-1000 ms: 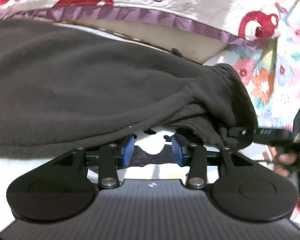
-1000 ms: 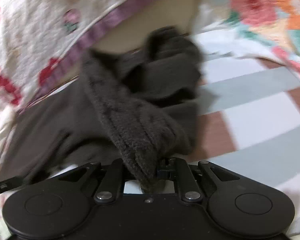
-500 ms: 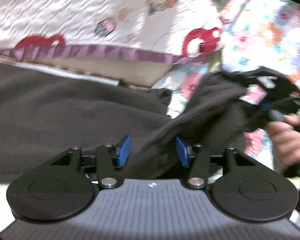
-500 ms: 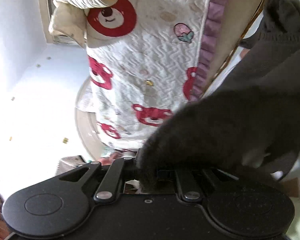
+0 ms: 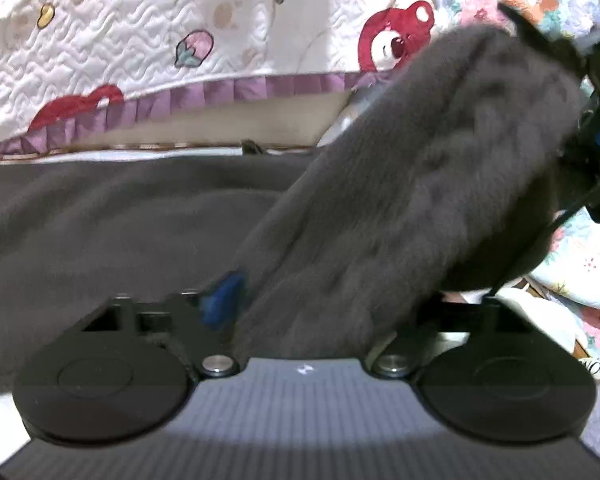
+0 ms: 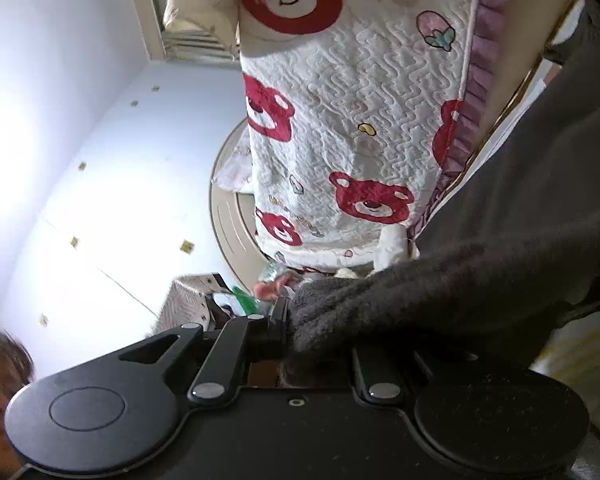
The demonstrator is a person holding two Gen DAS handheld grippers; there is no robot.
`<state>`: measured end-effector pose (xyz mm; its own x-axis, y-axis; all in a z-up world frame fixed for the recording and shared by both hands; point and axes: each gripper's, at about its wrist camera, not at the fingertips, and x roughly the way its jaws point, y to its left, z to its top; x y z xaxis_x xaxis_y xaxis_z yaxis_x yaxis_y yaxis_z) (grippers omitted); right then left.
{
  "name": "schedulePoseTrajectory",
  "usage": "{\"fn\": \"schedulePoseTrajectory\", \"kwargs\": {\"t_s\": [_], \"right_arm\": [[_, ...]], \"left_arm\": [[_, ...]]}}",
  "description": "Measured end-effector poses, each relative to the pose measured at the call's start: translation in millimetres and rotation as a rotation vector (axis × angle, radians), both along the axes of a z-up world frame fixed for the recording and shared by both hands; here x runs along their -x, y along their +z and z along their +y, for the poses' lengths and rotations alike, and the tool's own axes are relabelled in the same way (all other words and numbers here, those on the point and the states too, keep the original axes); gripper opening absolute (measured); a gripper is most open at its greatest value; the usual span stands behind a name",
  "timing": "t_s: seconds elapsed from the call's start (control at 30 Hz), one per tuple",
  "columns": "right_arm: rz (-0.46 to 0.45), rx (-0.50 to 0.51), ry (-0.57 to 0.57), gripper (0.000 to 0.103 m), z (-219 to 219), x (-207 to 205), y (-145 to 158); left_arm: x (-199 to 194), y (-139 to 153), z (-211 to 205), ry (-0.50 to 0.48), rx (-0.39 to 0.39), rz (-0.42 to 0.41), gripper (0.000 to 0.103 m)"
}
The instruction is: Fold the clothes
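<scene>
Left wrist view: my left tool (image 5: pixel 300 300) has grey fleece (image 5: pixel 400 200) filling gap, blue pad at 9 o'clock side showing, other hidden; whether it pinches, cannot tell. Fleece flap runs from my jaws toward 1 o'clock, up to right tool (image 5: pixel 596 136). Rest of fleece lies flat at 9–11 o'clock. Right wrist view: right tool (image 6: pixel 300 344) pressed together on fleece edge (image 6: pixel 440 296), raised, cloth trailing toward 3 o'clock. Right is nearer free end; I judge fold goes over toward flat part.
</scene>
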<state>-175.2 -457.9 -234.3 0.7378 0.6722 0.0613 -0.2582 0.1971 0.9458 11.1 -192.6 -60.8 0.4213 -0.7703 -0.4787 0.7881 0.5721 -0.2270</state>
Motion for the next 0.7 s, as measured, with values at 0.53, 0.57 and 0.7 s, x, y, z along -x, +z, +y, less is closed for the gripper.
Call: {"fn": "schedulePoseTrajectory", "kwargs": {"t_s": [0.53,0.57,0.7], "right_arm": [[0.609,0.357,-0.174,0.067,-42,39,-80],[0.624,0.400,-0.207,0.067,-48,42,-79],[0.648,0.530,-0.325,0.067,-67,36,-83]], "left_arm": [[-27,29,75,0.340,-0.007,-0.162,0.008],[-24,30,79,0.343,-0.007,-0.162,0.008],[-15,26,85,0.349,-0.025,-0.148,0.008]]}}
